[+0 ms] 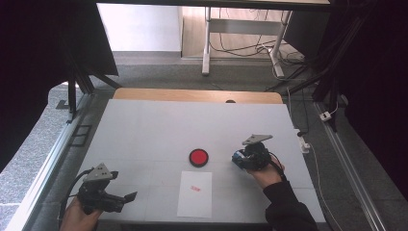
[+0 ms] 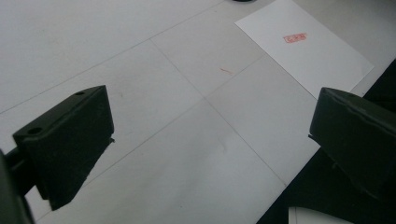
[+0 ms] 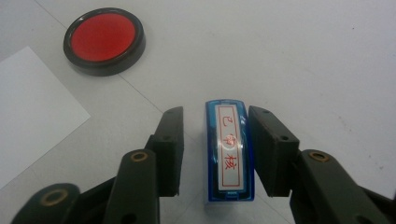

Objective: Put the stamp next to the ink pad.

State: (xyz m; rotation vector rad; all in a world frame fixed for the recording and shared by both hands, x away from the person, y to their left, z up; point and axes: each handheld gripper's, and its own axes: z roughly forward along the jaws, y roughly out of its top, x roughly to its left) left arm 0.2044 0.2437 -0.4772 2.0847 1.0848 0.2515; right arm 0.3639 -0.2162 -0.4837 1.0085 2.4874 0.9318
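A white table (image 1: 144, 130) carries three things near the middle of its near edge: a round black ink pad with a red centre (image 1: 198, 157), a white rectangular sheet of paper (image 1: 195, 193) just nearer than the pad and reaching almost to the near edge, and a small blue rectangular stamp (image 1: 238, 158) to the right of the pad. The paper bears a small red stamped mark (image 1: 195, 188) in its upper half; the left gripper view shows the same mark (image 2: 295, 38) on the sheet (image 2: 303, 51), towards the sheet's far end. In the right gripper view the stamp (image 3: 229, 149) lies flat on the table with its white label of red characters facing up, and the ink pad (image 3: 104, 40) sits beyond it to the upper left, well apart, with a corner of the paper (image 3: 32, 112) at the left. The right gripper (image 1: 248, 158), held in the person's right hand (image 1: 267, 175) towards the table's right side, has its jaws on either side of the stamp; a gap shows between the left jaw and the stamp, so the jaws are apart and not clamped. The left gripper (image 1: 126, 198), held in the left hand (image 1: 79, 216) at the near left corner, points towards the paper with its jaws spread wide over bare table, holding nothing.
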